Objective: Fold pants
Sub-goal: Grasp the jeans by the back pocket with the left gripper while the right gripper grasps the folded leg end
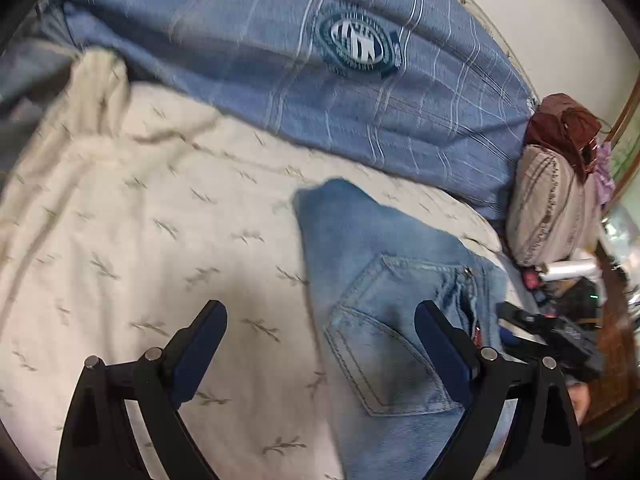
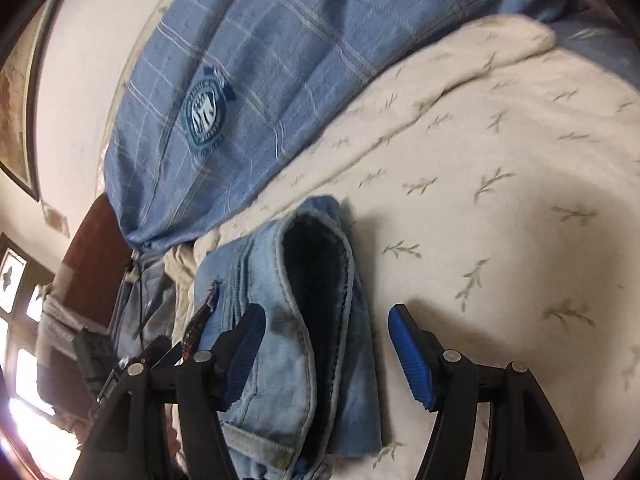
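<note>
The pants (image 1: 380, 320), a pair of light blue jeans, are seen lying on the bed, on a cream bedspread (image 1: 140, 240) printed with small leaf sprigs, near the side of the bed where a striped pillow (image 1: 548, 216) and a dark red cloth are piled. A blue checked cover (image 1: 280, 60) with a round crest is spread behind them. In the left wrist view a back pocket is shown face up and the denim forms a compact block with a fairly straight far edge; in the right wrist view several stacked layers and an open, dark-lined edge, either the waistband or a leg opening, are seen. From this it is judged that the jeans are already folded at least once, perhaps more, and that the bundle is not yet neat: the layers are uneven and the opening gapes. A last fold or a flattening may be left, though the full length of the garment cannot be seen. The left tool (image 1: 320, 340) is held spread wide above the pocket, with nothing pinched. The right tool (image 2: 324, 344) is likewise spread, its fingers straddling the folded edge without gripping it.
</note>
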